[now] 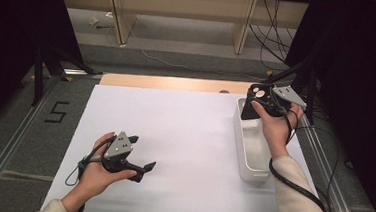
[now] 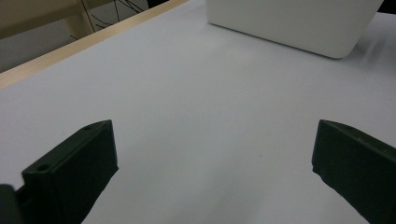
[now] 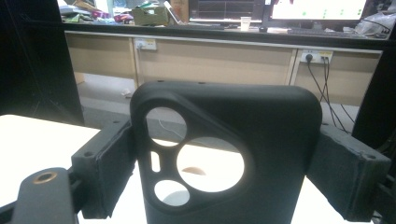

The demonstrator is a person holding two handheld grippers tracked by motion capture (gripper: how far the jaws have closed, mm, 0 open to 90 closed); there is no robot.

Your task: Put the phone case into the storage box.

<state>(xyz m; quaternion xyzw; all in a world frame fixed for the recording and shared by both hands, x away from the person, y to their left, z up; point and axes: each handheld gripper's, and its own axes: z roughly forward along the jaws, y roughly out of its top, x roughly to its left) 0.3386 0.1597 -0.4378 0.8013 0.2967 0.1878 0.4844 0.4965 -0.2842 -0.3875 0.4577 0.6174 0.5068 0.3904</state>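
Holding a black phone case [image 1: 254, 101] upright over the far end of the white bin [image 1: 250, 155], the right gripper [image 1: 264, 102] works while the left gripper [image 1: 141, 164] rests low over the worktop [image 1: 189, 136]. Left gripper view: fingers [image 2: 74, 172] apart, empty. Right gripper view: fingers [image 3: 109, 163] clamped on the case's sides [image 3: 261, 140]. Next likely lowering it and letting go.

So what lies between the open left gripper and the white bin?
Nothing: bare white table sheet runs from left gripper to white rectangular plastic bin, per left gripper view.
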